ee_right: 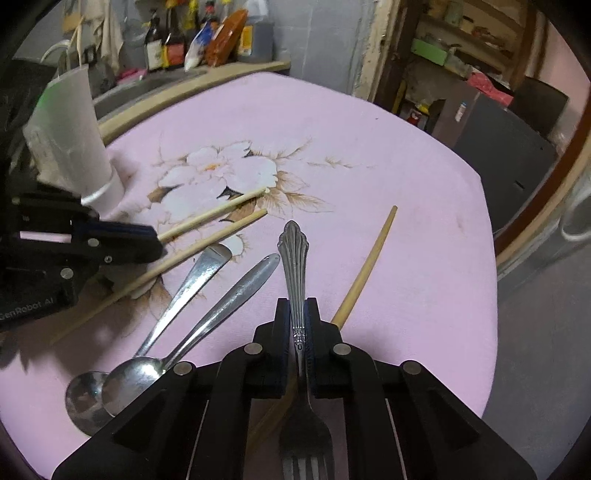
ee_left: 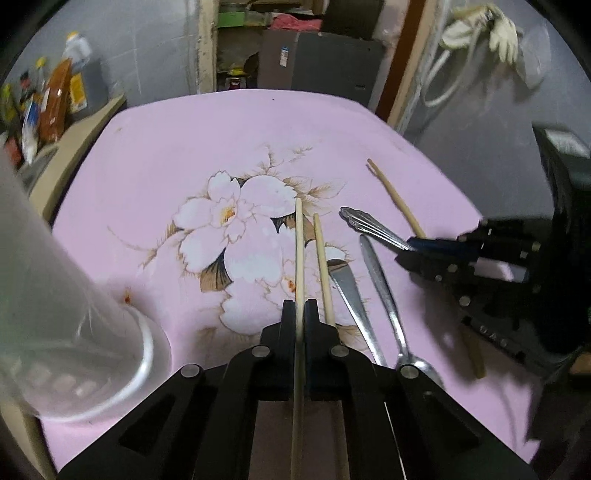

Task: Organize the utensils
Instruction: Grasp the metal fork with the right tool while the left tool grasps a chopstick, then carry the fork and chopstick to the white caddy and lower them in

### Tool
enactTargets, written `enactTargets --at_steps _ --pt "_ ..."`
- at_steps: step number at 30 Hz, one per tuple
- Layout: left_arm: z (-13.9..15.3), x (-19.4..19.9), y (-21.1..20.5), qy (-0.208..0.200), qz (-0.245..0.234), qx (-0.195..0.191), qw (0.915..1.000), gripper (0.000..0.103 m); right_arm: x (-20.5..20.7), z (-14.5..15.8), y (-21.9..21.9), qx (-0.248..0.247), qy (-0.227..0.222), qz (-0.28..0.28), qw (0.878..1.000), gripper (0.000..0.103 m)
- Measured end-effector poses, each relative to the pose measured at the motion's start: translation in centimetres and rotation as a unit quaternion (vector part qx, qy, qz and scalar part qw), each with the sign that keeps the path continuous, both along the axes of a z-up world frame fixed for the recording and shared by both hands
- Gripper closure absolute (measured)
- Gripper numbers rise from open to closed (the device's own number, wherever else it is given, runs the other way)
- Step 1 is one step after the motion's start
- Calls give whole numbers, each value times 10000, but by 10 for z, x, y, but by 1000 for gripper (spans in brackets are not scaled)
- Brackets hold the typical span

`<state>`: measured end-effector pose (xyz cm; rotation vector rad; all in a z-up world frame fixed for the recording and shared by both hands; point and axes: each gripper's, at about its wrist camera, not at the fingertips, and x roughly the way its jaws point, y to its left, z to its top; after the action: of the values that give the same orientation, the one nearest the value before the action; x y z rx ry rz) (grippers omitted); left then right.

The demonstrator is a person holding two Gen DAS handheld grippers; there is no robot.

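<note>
My left gripper [ee_left: 300, 308] is shut on a pale wooden chopstick [ee_left: 299, 251], which points away across the pink flowered cloth [ee_left: 184, 129]. A second chopstick [ee_left: 322, 262] lies just right of it. My right gripper [ee_right: 297, 306] is shut on the ornate handle of a steel fork [ee_right: 294, 258]; its tines show below the fingers. Two steel spoons [ee_right: 207, 295] lie on the cloth left of the fork, bowls toward me. A third chopstick [ee_right: 365, 269] lies right of the fork. The left gripper also shows in the right wrist view [ee_right: 155, 240].
A tall translucent white cup [ee_right: 74, 136] stands on the cloth at the left, close to my left gripper; it also shows in the left wrist view [ee_left: 55, 295]. Bottles and packets [ee_right: 207, 33] stand on a counter beyond the table. The table edge falls away at right.
</note>
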<state>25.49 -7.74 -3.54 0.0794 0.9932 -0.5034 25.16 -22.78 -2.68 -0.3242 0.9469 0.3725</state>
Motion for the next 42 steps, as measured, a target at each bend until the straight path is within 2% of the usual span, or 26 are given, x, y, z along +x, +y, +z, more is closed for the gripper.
enactTargets --at_steps 3,11,20,25,34,42 --pt "7 -8 5 -107 43 -261 9996 101 -13 2 -8 336 -190 -141 9992 98" --pt "32 -47 8 -984 48 -702 9927 101 -60 25 -12 807 -1123 -304 9899 98" --pt "56 -76 13 -1801 465 -1182 9754 101 -90 43 -9 1188 -2054 -513 9701 98" --pt "70 -82 24 -2214 696 -1448 9618 101 -99 61 -11 1508 -2511 -601 9542 98" --pt "91 -83 51 -2471 1027 -1806 9465 101 -93 87 2 1813 -2912 -539 9378 98" --pt "116 -85 80 -2934 1278 -1966 9268 101 -89 114 26 2061 -3128 -187 9270 98"
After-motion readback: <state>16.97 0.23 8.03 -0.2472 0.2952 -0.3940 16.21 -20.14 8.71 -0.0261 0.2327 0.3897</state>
